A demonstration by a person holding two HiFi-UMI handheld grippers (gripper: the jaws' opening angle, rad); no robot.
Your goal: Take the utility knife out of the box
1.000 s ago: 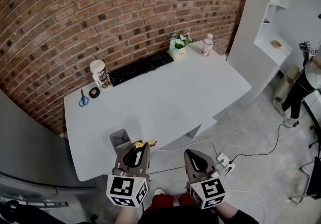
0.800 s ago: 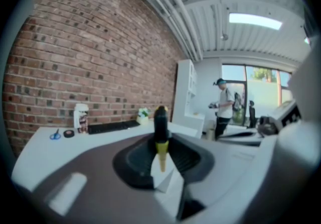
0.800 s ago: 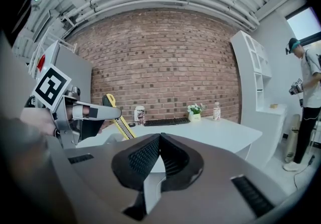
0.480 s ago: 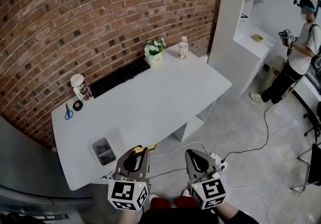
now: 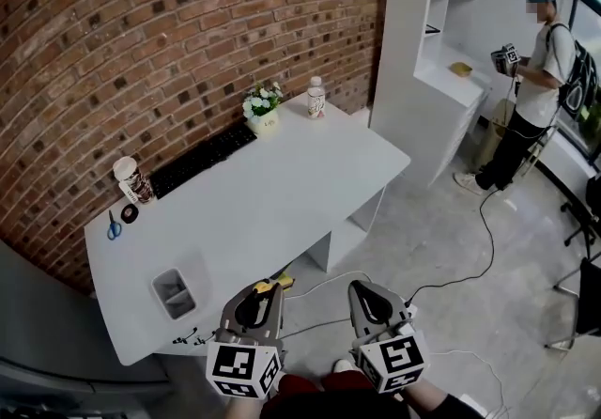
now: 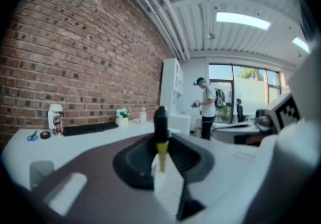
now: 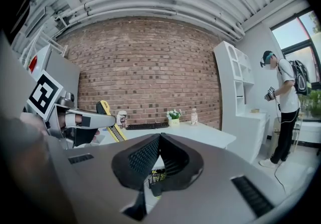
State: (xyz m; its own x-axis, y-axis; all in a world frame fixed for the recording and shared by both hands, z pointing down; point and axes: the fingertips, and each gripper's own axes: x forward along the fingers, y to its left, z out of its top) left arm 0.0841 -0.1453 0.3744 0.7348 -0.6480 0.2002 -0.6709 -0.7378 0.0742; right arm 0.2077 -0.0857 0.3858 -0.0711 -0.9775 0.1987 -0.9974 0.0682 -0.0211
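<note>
My left gripper [image 5: 267, 289] is shut on the yellow and black utility knife [image 5: 279, 283], off the front edge of the white table [image 5: 282, 192], over the floor. In the left gripper view the knife [image 6: 160, 132] stands upright between the jaws, black end up. The grey box [image 5: 174, 293] sits open near the table's front left corner, to the left of that gripper. My right gripper [image 5: 362, 291] hangs beside the left one, shut with nothing in it. From the right gripper view the knife [image 7: 109, 119] sticks out past the left gripper [image 7: 75, 118], and the right gripper [image 7: 159, 138] has its jaws together.
Along the brick wall lie a keyboard [image 5: 197, 159], a cup [image 5: 131, 180], blue scissors [image 5: 114, 225], a tape roll [image 5: 130, 213], a flower pot [image 5: 261, 105] and a bottle [image 5: 316, 98]. A white shelf unit [image 5: 441, 32] stands right. A person [image 5: 535, 79] stands beyond it. Cables [image 5: 488, 229] cross the floor.
Both grippers have drawn back from the table, the knife still in the left one. The table and box have slid left and farther away. The person at right has come fully into view.
</note>
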